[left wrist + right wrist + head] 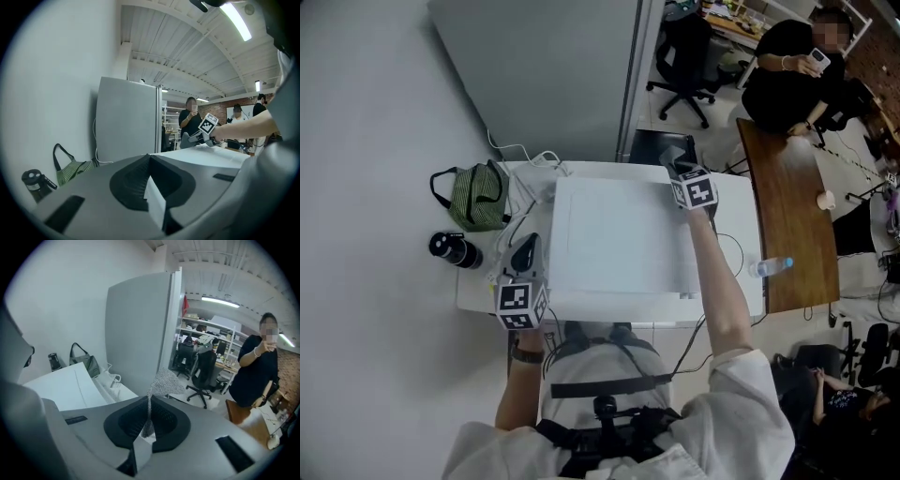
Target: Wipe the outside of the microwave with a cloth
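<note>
Broadly, the desk (pixel 478 292) spreads beneath both tongs and carries the white microwave (pixel 619 234). Its top lies just right of the left tongs (pixel 525 248) and reaches the right tongs (pixel 675 167) at its far corner. The left tongs are closed on nothing. The right tongs pinch a small grey cloth (pixel 165 382) that pokes past their tips. Held by so little, the cloth may slip out under drag, and the bare tips could then scrape the casing.

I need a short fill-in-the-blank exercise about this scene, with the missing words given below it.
The right gripper is shut on a grey ____.
The left gripper is shut and holds ____.
The striped bag beside the microwave is ____ in colour.
Missing words: cloth; nothing; green.
</note>
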